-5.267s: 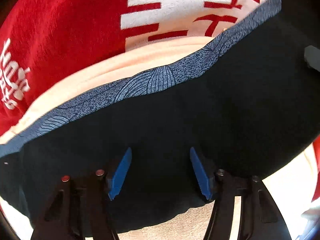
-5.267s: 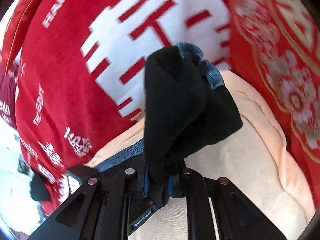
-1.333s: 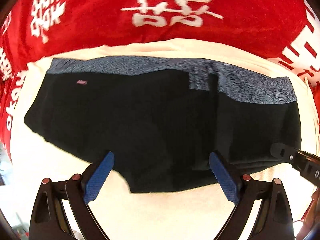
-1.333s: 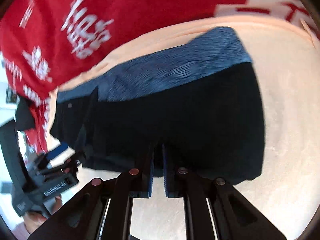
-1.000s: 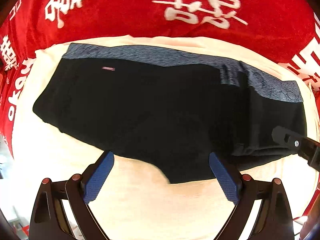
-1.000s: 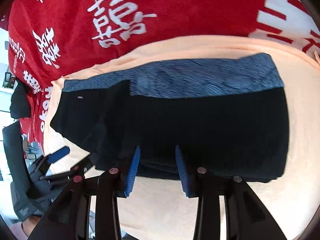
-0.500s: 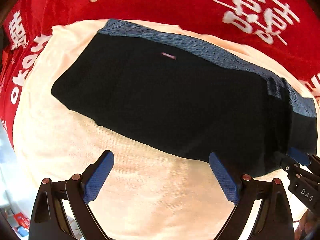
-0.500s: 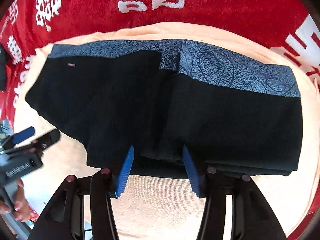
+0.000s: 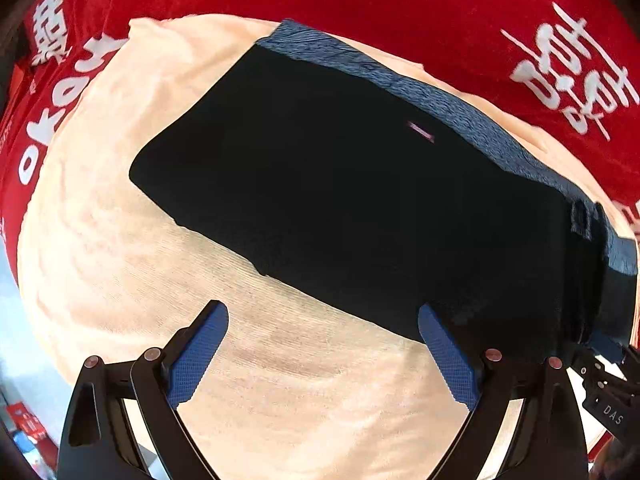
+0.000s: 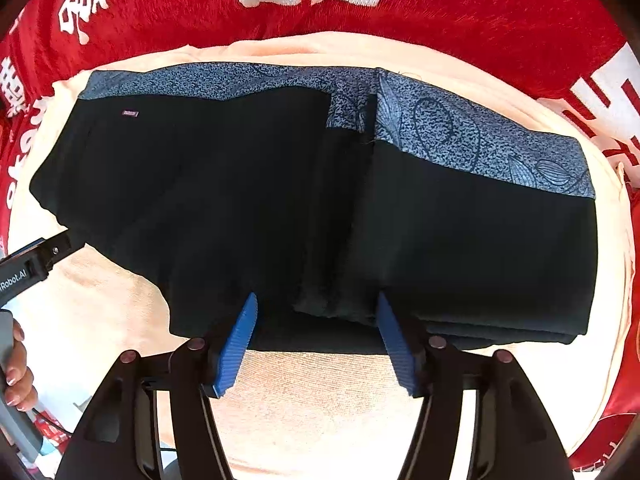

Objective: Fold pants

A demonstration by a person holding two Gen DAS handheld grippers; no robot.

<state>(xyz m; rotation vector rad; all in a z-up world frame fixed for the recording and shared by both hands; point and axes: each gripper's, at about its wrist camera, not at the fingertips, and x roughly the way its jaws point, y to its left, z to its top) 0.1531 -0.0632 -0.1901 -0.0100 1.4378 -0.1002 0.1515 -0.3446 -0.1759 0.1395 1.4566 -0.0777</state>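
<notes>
Two tools above black pants (image 10: 280, 200): left tool (image 9: 320, 360) wide open, right tool (image 10: 316, 344) opening, both empty.

one pants (image 10: 460, 240), one cream towel (image 10: 320, 392), two tongs (image 9: 322, 354)

My pants (image 10: 460, 240) are matt black knit cloth with a speckled blue printed waistband (image 10: 440, 128). They lie on a cream towel (image 9: 320, 380), ribbed and nappy, over plush red cloth (image 10: 400, 20). My fingers' blue pads (image 10: 240, 340) look like textured rubber.
</notes>
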